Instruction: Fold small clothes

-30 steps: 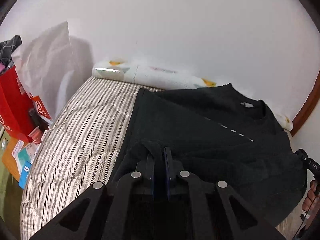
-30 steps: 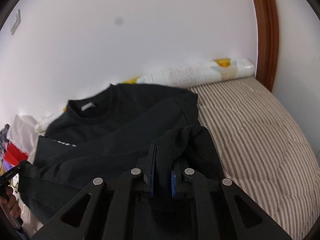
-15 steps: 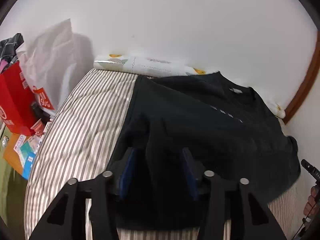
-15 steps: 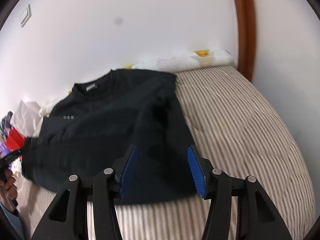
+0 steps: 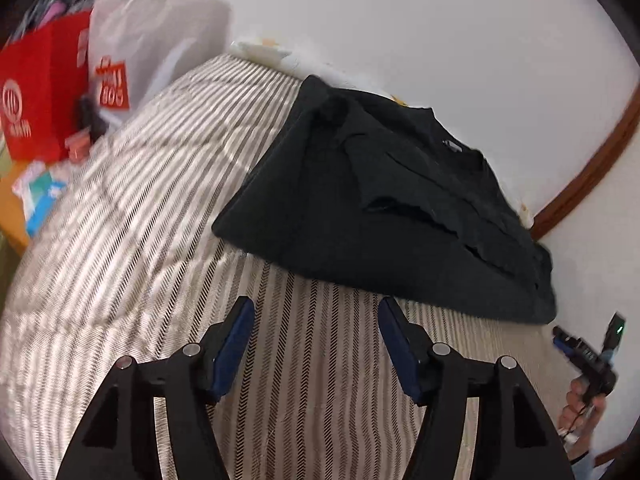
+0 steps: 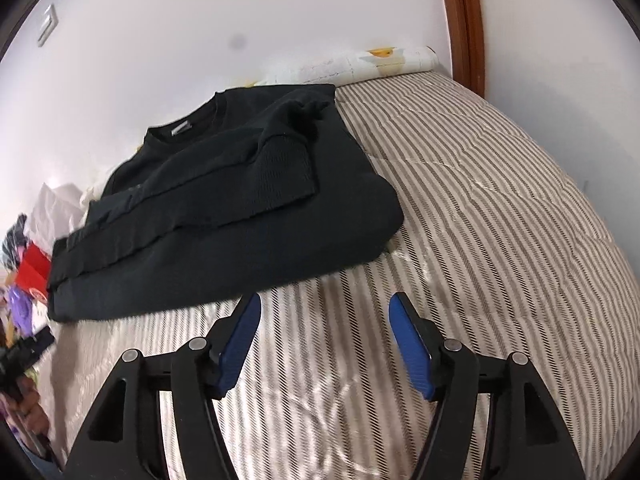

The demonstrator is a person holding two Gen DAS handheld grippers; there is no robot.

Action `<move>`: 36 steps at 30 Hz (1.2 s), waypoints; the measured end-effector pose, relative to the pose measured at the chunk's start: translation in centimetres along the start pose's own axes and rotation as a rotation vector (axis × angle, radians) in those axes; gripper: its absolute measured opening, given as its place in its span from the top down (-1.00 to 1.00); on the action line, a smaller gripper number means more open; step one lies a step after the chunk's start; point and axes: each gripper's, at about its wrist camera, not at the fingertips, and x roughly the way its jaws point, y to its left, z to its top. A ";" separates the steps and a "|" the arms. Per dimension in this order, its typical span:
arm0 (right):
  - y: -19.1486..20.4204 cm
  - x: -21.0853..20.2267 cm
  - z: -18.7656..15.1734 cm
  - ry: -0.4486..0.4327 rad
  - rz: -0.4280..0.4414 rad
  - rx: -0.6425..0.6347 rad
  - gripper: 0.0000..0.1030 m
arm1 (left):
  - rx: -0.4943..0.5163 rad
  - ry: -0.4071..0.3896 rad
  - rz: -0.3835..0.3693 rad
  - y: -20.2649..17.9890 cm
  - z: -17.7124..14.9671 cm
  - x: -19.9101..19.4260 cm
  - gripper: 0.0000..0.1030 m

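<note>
Blurring smears the left wrist view at 9 o'clock, so the small boxes and papers there are hard to make out, and print on the red bag point(image 5: 44, 92) stays unreadable. A striped quilt point(image 6: 500, 216) covers the bed, meeting a white wall point(image 6: 240, 8) and brown wooden trim point(image 6: 460, 12) at 1 o'clock. The red bag holds dark and pink items, beside a white plastic bag point(image 5: 148, 28). The black sweatshirt point(image 6: 224, 208) lies folded on the quilt at 11 o'clock. The left gripper point(image 5: 316, 340) and right gripper point(image 6: 325, 336) both gape wide, holding nothing, just short of its hem.
</note>
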 end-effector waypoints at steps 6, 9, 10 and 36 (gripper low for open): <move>-0.6 1.0 2.0 -0.032 0.001 0.141 -0.53 | -0.073 -0.031 -0.066 0.4 1.4 1.9 -0.28; -0.8 2.0 2.6 -0.029 -0.020 0.174 -0.53 | -0.071 -0.040 -0.071 0.0 2.0 2.9 -0.29; -0.9 2.4 2.7 -0.025 -0.026 0.184 -0.53 | -0.068 -0.045 -0.067 0.1 1.9 2.8 -0.29; -0.5 -5.5 -3.5 -0.098 0.003 0.045 0.51 | 0.139 -0.056 0.059 -1.9 -4.4 -4.1 0.84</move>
